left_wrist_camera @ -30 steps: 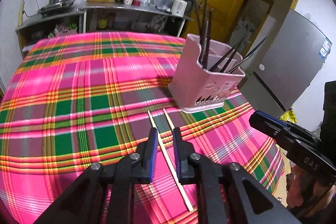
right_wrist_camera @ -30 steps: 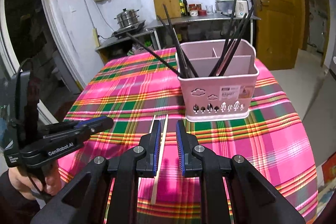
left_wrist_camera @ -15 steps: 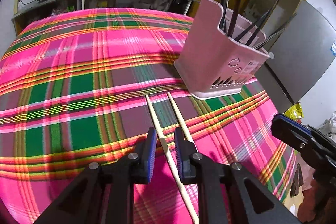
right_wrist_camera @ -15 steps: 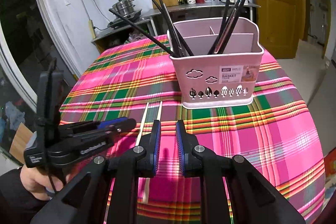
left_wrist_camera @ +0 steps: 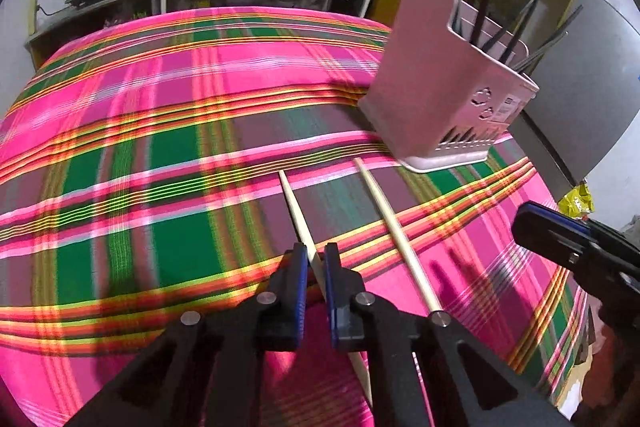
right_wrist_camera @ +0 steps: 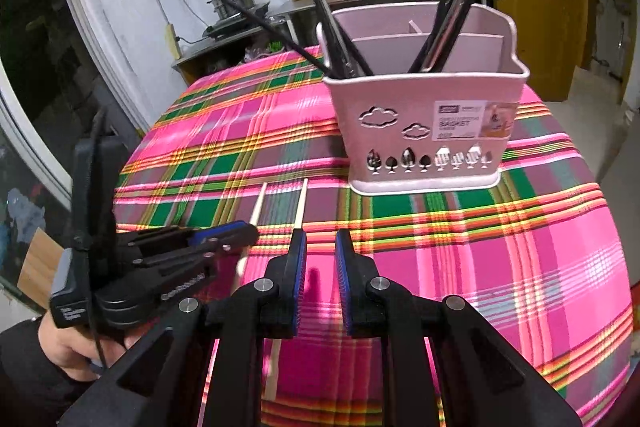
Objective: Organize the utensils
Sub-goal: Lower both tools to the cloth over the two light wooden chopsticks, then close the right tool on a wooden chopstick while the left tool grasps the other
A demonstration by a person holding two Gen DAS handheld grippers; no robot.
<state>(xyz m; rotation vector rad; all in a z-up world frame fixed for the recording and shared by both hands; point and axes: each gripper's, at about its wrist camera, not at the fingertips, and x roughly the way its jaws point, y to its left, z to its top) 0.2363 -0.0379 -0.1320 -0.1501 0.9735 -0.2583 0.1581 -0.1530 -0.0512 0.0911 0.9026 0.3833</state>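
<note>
**Two sticks left to put away**

Two pale chopsticks lie side by side on the plaid cloth [left_wrist_camera: 132,155], just in front of the pink basket [right_wrist_camera: 424,131]. The basket already holds dark chopsticks [right_wrist_camera: 344,39].

The left gripper [left_wrist_camera: 316,259] is down low. The left chopstick [left_wrist_camera: 296,211] runs between its fingers. The gap is small, but I cannot tell if it is pinching yet. The right chopstick [left_wrist_camera: 390,219] lies free beside it.

The right gripper [right_wrist_camera: 321,251] is a little open and holds nothing.

The sticks look thin, light, stiff and smooth. They may roll or slip. It seems best to pinch one near its middle so it does not tip.
</note>
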